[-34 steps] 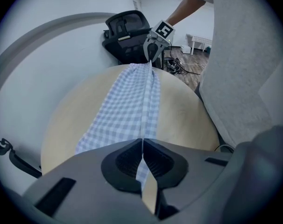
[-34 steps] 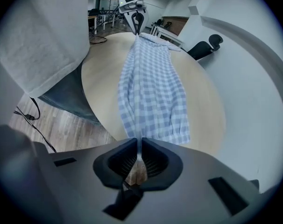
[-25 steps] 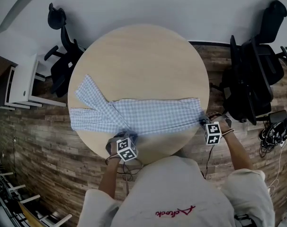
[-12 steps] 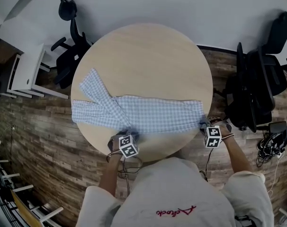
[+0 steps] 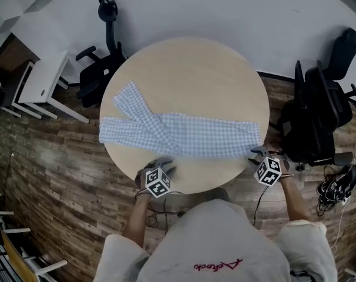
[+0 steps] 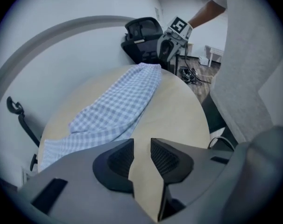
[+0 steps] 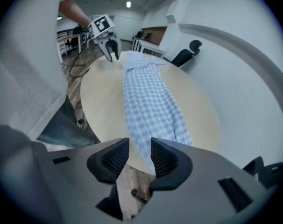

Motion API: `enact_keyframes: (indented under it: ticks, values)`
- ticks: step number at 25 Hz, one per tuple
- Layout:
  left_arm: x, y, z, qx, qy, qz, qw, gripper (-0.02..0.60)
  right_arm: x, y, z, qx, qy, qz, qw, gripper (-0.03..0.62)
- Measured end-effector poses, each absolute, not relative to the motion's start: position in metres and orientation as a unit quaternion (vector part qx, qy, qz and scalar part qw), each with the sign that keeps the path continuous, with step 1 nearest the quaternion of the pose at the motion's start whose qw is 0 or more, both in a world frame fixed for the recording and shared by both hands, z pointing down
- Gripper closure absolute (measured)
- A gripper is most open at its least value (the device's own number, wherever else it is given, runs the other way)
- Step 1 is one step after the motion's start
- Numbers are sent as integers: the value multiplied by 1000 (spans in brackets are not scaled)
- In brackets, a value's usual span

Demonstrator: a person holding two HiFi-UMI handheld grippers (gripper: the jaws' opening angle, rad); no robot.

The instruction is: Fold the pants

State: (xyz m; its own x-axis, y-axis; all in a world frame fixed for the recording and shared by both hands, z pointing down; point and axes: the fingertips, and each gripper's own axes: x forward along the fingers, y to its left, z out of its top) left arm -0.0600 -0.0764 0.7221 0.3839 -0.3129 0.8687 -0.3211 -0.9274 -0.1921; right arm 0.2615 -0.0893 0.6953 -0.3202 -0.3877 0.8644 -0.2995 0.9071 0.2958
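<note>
Round table (image 5: 190, 75) bears checked pants (image 5: 190, 135); red script (image 5: 218, 265) on shirt (image 5: 219, 228) unreadable.

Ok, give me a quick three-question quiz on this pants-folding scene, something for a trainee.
1. True or false: the checked pants lie spread out on the round wooden table.
2. The left gripper is: A) shut on the pants, B) open with nothing between its jaws, C) out of view.
3. Toward which side of the head view do the pant legs split apart?

Key: 1 true. 2 B, its jaws have just been opening and only bare table shows between them. 3 the left side.
</note>
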Motion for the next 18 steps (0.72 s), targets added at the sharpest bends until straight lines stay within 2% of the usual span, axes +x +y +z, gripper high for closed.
enact_keyframes:
  ticks: [3,6,12,14,18]
  values:
    - [-74,-65,701,851,-245,463,22,477,226,-80,672,280,-839,3,467,447]
    - [-90,-52,677,870,-300,385,61,520,189,-72,647,351,-860,59,366,527]
    - [-122,-26,632,883,-383,240,128,545,138,-53,613,427,-870,193,154,562]
    - [-137,-17,626,880,-397,217,145,546,121,-47,606,430,-871,196,132,563]
    - [-173,7,629,869,-416,217,155,545,81,-32,599,406,-886,165,148,563]
